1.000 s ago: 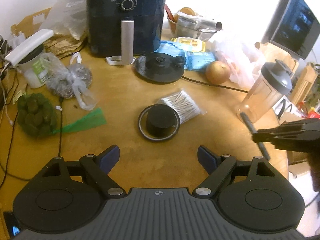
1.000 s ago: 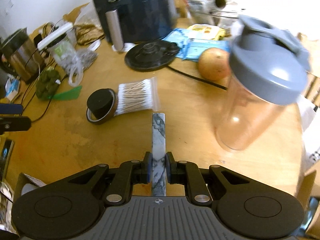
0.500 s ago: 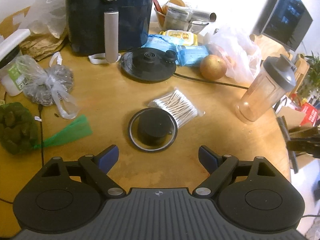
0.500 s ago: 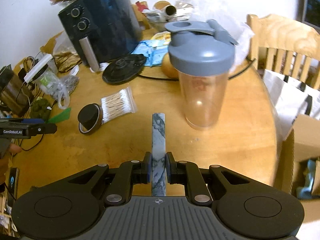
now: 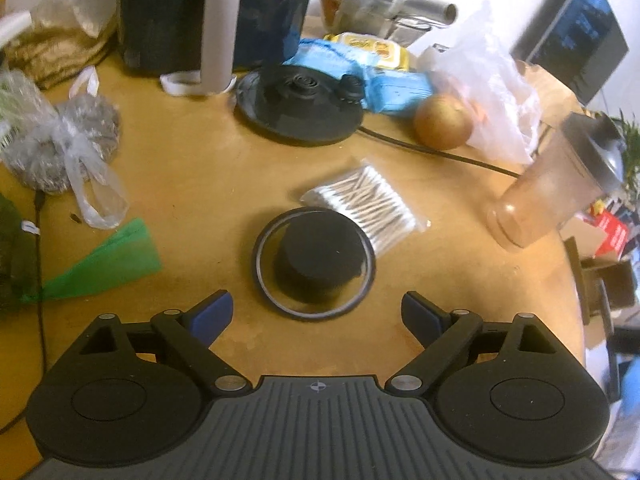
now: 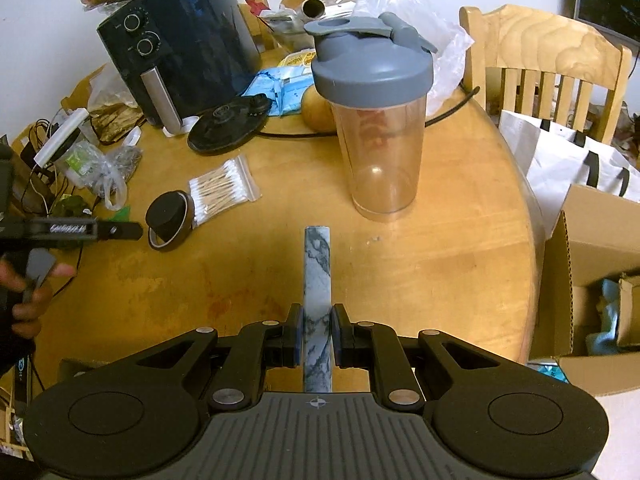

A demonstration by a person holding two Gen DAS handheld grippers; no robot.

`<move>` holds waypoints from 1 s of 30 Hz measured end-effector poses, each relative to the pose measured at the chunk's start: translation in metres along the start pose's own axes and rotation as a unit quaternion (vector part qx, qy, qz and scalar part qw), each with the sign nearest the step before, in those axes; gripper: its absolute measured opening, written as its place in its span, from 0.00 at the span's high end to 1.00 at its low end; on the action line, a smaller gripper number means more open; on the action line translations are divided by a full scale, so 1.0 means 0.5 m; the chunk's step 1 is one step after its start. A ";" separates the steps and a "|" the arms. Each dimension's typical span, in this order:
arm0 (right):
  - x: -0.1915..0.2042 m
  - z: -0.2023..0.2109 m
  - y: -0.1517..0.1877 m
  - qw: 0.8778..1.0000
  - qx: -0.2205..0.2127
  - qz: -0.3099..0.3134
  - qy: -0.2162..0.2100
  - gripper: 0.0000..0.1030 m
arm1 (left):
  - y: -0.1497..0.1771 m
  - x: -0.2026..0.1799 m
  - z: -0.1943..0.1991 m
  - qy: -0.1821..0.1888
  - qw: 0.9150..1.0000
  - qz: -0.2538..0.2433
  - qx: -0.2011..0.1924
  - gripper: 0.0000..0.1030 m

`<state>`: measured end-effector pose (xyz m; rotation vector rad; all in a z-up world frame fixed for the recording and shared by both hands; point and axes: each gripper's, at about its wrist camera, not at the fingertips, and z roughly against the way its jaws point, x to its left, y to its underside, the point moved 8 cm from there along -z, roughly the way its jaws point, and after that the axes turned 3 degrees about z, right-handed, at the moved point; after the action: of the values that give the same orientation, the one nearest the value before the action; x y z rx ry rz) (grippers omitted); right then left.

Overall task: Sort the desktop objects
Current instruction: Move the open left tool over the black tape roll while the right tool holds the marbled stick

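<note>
A black round lid with a thin ring rim lies on the wooden table, and a bag of cotton swabs touches its far right side. My left gripper hovers just short of the lid, its jaws opening wide, nothing between them. In the right wrist view the left gripper is beside the lid. My right gripper is shut on a grey marbled bar that sticks out forward over the table. A clear shaker bottle with a grey cap stands beyond the bar.
A black air fryer, a black kettle base with its cord, an onion, blue packets and plastic bags crowd the far side. A green bag lies left. A wooden chair, a white bag and a cardboard box stand right of the table.
The left gripper has moved forward and down toward the black lid, its jaws a little wider. The right gripper has pulled back from the shaker bottle and rolled, still gripping the marbled bar.
</note>
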<state>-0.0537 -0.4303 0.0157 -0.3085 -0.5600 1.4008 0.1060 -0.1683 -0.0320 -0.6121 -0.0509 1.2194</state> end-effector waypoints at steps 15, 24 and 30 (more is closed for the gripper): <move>-0.022 0.018 0.035 1.000 0.002 -0.025 0.015 0.84 | -0.023 0.009 -0.110 0.034 0.998 0.035 0.046 0.08; -0.040 0.022 0.056 0.999 0.004 -0.044 0.016 0.84 | -0.044 -0.003 -0.128 0.004 0.999 0.027 0.043 0.06; -0.040 0.021 0.057 0.999 0.003 -0.043 0.013 0.84 | -0.044 -0.005 -0.132 -0.012 0.999 0.023 0.040 0.07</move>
<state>-0.0845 -0.4465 0.0060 -0.2941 -0.5414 1.3142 0.1473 -0.2024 -0.0763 -0.5309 -0.0079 1.2669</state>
